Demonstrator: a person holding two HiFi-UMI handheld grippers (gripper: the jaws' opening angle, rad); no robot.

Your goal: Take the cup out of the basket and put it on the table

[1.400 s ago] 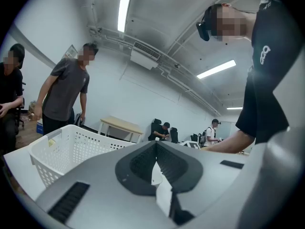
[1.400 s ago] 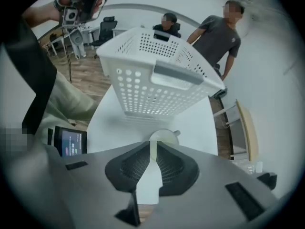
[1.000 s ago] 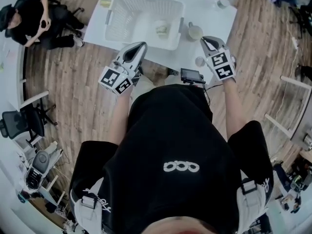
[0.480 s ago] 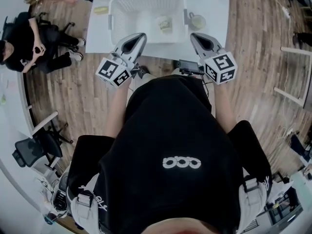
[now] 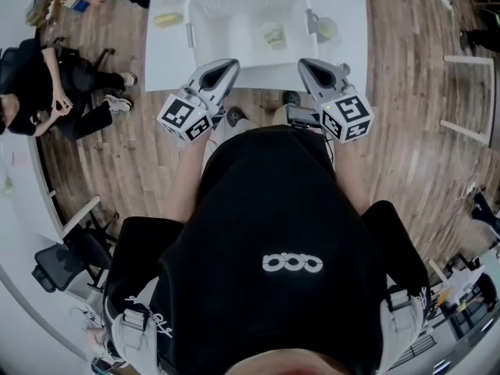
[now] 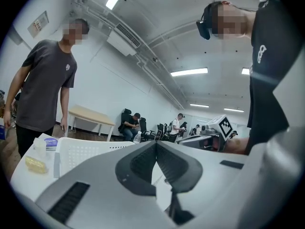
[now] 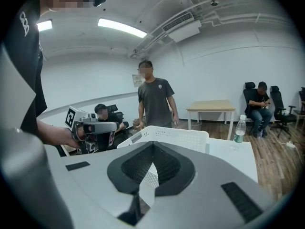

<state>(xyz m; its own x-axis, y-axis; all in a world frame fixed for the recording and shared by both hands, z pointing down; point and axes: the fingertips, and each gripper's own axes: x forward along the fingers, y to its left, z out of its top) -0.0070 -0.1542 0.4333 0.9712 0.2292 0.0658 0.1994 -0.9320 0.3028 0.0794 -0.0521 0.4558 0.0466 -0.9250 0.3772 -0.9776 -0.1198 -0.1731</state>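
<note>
A white perforated basket [image 5: 209, 23] stands on the white table [image 5: 166, 65]; it also shows in the left gripper view [image 6: 86, 149] and the right gripper view [image 7: 177, 137]. A pale cup [image 5: 326, 28] stands on the table just right of the basket. Inside the basket lies a small pale object [image 5: 273, 35] that I cannot identify. My left gripper [image 5: 232, 63] [image 6: 155, 143] hovers at the table's near edge before the basket, shut and empty. Before the basket's right corner my right gripper [image 5: 303, 63] [image 7: 152, 143] is likewise shut with nothing in it.
A yellow item [image 5: 168, 19] [image 6: 35, 163] lies on the table left of the basket. A water bottle [image 7: 239, 128] stands at the table's far side. A person [image 7: 155, 101] stands beyond the table, others sit on chairs around. Wooden floor surrounds the table.
My right gripper has moved left and up, away from the cup beside the basket to the basket's front right corner. The left gripper has shifted a little. Both jaws stayed shut.
</note>
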